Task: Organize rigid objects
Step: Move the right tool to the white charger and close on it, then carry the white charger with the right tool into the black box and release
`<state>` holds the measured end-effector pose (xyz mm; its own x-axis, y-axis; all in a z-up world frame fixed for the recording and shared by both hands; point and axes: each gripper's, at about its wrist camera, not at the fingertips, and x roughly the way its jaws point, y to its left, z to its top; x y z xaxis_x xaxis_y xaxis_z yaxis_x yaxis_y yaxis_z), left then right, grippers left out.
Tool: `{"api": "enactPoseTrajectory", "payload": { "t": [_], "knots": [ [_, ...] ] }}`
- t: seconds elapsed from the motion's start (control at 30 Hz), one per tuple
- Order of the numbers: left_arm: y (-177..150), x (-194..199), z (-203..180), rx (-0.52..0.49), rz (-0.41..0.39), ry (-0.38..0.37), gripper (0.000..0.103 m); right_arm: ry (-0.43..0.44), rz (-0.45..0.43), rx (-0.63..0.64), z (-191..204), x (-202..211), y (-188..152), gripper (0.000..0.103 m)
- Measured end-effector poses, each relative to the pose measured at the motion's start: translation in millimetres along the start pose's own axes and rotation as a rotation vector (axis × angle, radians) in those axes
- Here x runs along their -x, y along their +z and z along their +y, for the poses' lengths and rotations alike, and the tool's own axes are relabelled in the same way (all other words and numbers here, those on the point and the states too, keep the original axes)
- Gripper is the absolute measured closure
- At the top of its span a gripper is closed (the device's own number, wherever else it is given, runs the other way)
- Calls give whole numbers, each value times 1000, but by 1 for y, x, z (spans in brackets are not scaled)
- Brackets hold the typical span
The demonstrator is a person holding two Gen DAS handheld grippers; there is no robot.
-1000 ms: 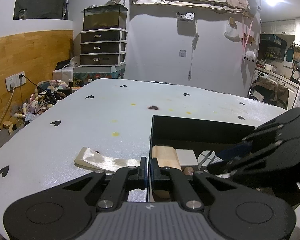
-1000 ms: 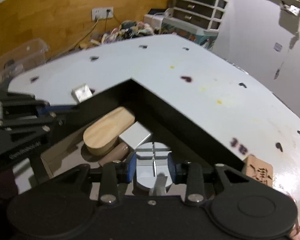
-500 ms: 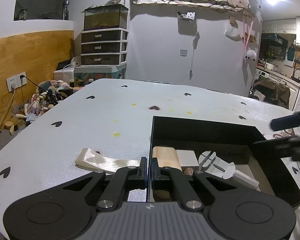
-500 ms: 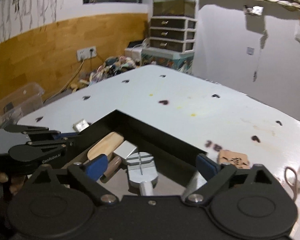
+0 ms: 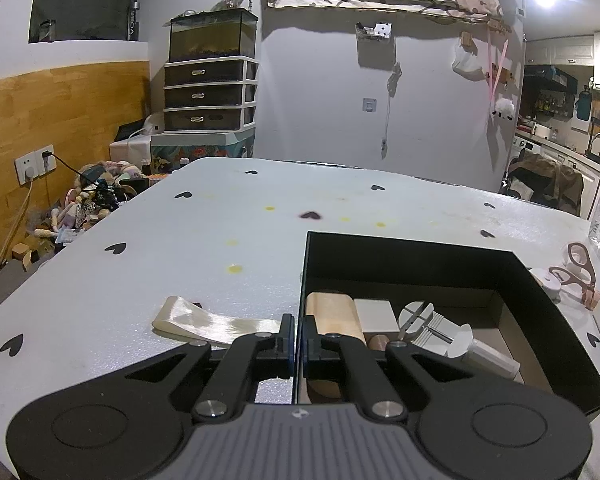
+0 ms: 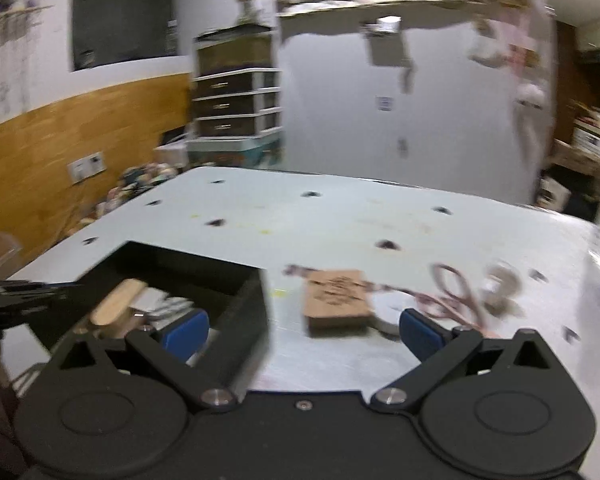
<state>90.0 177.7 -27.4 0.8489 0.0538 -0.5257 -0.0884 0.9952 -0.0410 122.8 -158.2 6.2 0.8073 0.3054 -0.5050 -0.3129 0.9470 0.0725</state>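
Right wrist view: right claw [image 6: 302, 330] gaping, opening, empty above table [image 6: 340, 216].

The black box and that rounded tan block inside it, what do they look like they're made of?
The black box looks like matte cardboard: thin straight walls and a brown, paper-like floor inside, though stiff plastic can't be ruled out. The rounded tan block looks like unfinished pale wood, with a faint grain and a dull, unvarnished surface.
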Motion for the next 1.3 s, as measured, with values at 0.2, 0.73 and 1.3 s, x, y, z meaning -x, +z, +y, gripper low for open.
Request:
{"api": "enactPoseTrajectory", "payload": {
  "t": [0.2,0.73,1.3],
  "knots": [
    [0,1,0,1,-3,8,100,-133,22,-48,-33,0,-22,0],
    [0,1,0,0,-2,9,100,-252,130,-261,-94,-36,-45,5],
    [0,0,1,-1,-2,10,100,-347,209,-351,-96,-66,-34,53]
  ]
}}
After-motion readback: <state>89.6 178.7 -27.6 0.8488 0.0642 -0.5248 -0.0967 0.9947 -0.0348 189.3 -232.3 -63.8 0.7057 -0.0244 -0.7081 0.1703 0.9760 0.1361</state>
